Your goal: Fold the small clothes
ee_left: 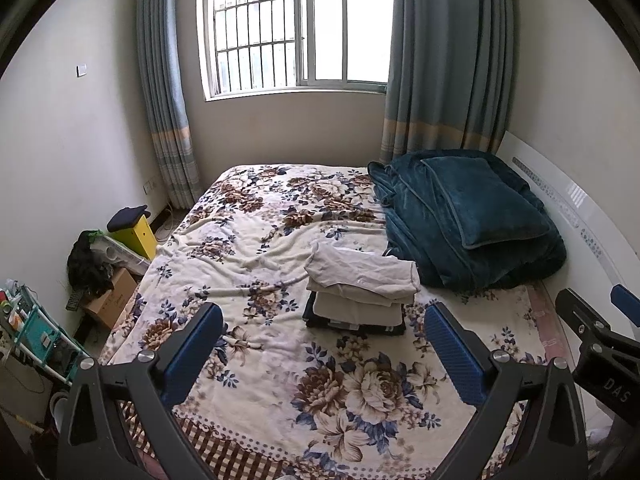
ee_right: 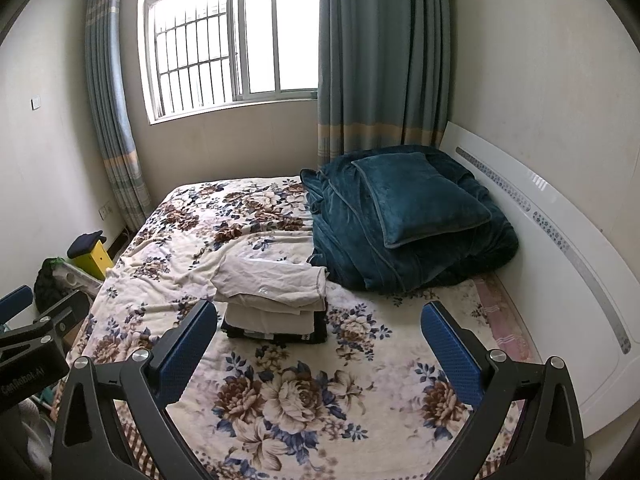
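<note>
On the far left of the left wrist view we see floor clutter beside the bed: a teal rack (ee_left: 36,332), a cardboard box (ee_left: 114,298) with dark cloth heaped above it, and a yellow box (ee_left: 140,236) topped by a dark cap.

Moving right, we come to the left gripper (ee_left: 324,356), held above the near part of the floral blanket (ee_left: 248,240). Its two blue-padded fingers stand spread wide, with nothing between them and nothing touching the pads; only the blanket shows through the gap.

Past the gap, slightly right of centre, sits the stack of folded clothes (ee_left: 356,296): pale cream pieces on top, the uppermost lying loosely with a sleeve trailing left, and dark garments at the bottom. It rests on the blanket, apart from both grippers.

Just beside the stack on its right lies a teal quilt (ee_left: 452,240), bundled, with a matching pillow (ee_left: 484,204) on top, against the white headboard (ee_left: 576,200). A window (ee_left: 296,28) with curtains fills the far wall.

At the right, we find the right gripper (ee_right: 320,344), likewise hovering over the blanket with its fingers wide apart, gripping nothing. In its view the stack (ee_right: 276,304) shows just beyond its left finger (ee_right: 188,344), not touching it, and part of the left gripper shows at the left edge.
</note>
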